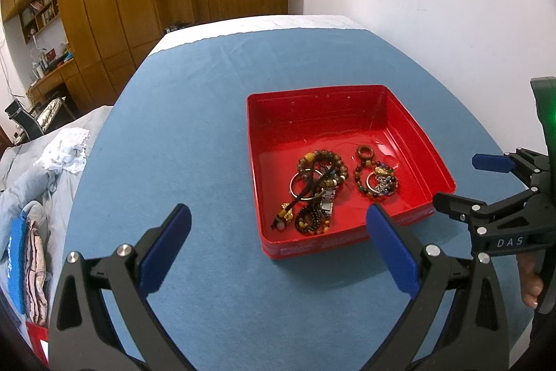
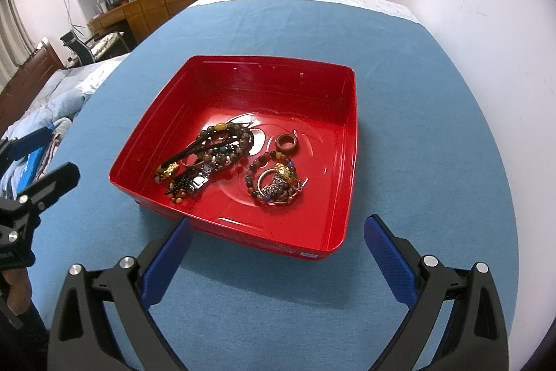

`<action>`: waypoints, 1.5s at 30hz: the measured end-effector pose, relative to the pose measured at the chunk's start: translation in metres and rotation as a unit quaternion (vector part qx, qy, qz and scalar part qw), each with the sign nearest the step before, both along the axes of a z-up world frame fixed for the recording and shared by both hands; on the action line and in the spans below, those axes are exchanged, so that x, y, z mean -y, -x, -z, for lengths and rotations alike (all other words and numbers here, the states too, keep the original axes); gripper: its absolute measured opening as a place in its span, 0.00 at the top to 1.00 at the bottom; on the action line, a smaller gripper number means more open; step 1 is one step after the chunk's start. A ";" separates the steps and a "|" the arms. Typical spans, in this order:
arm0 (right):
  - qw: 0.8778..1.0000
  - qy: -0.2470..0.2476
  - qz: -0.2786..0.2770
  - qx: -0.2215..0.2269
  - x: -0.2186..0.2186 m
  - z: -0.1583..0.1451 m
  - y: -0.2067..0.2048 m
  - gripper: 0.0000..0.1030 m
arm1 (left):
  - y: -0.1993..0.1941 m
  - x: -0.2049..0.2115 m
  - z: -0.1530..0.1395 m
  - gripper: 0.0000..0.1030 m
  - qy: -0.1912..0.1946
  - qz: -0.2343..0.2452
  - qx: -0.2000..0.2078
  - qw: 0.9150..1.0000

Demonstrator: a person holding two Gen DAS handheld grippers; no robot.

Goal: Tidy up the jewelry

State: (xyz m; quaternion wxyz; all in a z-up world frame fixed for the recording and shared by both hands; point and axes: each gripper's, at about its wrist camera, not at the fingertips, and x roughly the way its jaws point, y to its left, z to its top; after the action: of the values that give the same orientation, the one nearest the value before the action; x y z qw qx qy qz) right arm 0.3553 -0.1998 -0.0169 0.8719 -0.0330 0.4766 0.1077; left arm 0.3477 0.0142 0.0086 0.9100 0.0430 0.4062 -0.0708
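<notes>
Lying in the red tray [image 2: 347, 141], jewelry [image 2: 229, 162] sits beyond both spread tongs [image 2: 278, 252]

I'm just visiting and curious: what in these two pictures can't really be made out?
- Dark tangle of bracelets in the red tin: pieces overlap, so the count is unclear in both views.
- Watch: face too small to read.
- Print on the tin's front wall: blurred, left view.
- Hand: mostly cut off by the edge.
</notes>
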 end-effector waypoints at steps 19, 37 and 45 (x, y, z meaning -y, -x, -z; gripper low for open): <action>1.000 -0.001 0.000 0.000 0.000 0.002 0.000 0.04 | 0.000 0.001 0.000 0.03 -0.008 -0.005 -0.001 1.000; 1.000 0.000 0.001 -0.001 0.000 0.002 0.001 0.04 | -0.002 0.000 0.001 0.03 0.003 -0.002 -0.006 1.000; 1.000 -0.001 0.001 -0.001 -0.001 0.002 0.001 0.04 | 0.000 0.000 0.001 0.03 0.003 -0.002 -0.006 1.000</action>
State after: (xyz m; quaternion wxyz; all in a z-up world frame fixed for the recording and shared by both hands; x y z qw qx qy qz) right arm 0.3540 -0.1993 -0.0188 0.8715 -0.0319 0.4774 0.1073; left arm 0.3482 0.0146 0.0074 0.9079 0.0388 0.4113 -0.0710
